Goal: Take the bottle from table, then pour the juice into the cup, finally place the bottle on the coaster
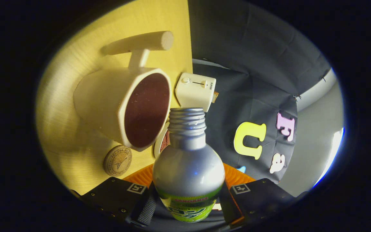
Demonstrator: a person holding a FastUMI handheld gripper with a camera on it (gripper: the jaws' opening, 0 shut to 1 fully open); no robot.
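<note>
A yellow tabletop (76, 106) holds a cup (124, 103), cork coaster (118, 160) and toaster (195, 91). The fingers (188, 201) clamp a silver bottle (188, 167), uncapped, its mouth just beside the cup's rim.

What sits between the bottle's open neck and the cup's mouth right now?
Nothing: in the gripper view the bottle, held in the tool, has its threaded neck just beside the cup rim, with no object in that gap.
</note>
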